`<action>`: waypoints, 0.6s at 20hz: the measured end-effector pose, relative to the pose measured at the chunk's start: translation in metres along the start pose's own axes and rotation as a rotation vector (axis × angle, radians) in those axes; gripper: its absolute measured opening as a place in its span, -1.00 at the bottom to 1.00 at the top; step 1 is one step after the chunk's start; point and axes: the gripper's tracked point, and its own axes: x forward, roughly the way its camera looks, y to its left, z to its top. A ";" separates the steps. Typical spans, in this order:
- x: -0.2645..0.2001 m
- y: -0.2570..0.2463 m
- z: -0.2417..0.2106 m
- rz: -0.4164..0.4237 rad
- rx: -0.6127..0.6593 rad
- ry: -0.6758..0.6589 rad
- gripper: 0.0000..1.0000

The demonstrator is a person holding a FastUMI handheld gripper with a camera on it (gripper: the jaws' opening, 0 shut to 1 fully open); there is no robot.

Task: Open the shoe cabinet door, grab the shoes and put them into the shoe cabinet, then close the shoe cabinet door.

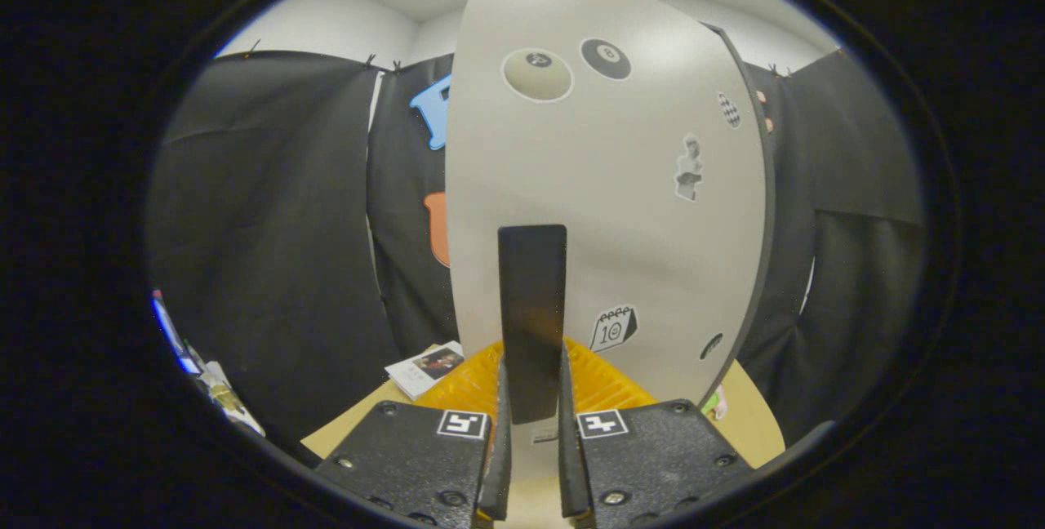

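The white shoe cabinet door rises straight ahead of me and carries several stickers. A black upright handle is fixed to the door's lower middle. My gripper has its two fingers closed on the handle's lower end, one finger pressing on each side. The door's dark right edge shows its thickness, with booth cloth beyond it. I cannot tell how far the door stands from the cabinet body.
A yellow ribbed surface lies at the door's foot, just beyond the fingers, on a light wooden tabletop. A small booklet lies to the left of it. Black cloth walls close in on both sides.
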 end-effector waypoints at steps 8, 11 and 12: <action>-0.078 -0.055 -0.013 -0.069 0.009 -0.014 -0.50; -0.105 -0.082 -0.017 -0.108 0.003 -0.014 -0.52; -0.113 -0.092 -0.018 -0.114 0.009 -0.017 -0.53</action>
